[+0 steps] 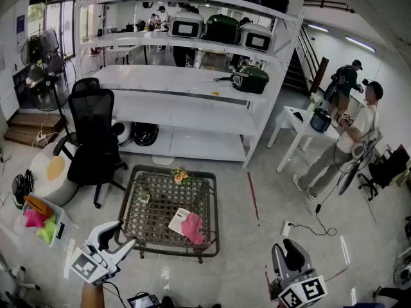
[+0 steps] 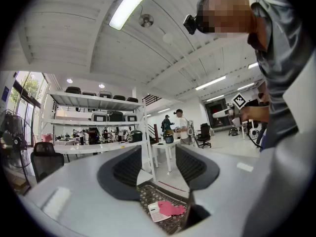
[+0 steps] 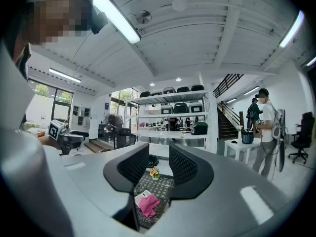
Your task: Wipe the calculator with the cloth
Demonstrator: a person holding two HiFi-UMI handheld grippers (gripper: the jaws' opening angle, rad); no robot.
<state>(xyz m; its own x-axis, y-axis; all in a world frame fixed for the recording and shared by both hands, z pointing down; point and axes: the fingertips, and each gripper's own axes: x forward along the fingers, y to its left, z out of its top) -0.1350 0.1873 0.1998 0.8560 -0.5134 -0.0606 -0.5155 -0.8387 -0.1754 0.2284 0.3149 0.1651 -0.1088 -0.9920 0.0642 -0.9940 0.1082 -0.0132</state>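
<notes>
Now the white calculator (image 1: 178,221) is half-covered by pink cloth (image 1: 194,228) on the table (image 1: 159,196) before shelves (image 1: 186,81); left gripper (image 1: 126,233) and right gripper (image 1: 286,249) are held apart.

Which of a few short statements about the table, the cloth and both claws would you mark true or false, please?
1. The pink cloth lies partly over the calculator on the low table. True.
2. The left claw holds the cloth. False: it is empty, jaws apart.
3. A black chair stands left of the table. True.
4. The right claw rests on the calculator. False: it hangs empty, off to the table's right.
</notes>
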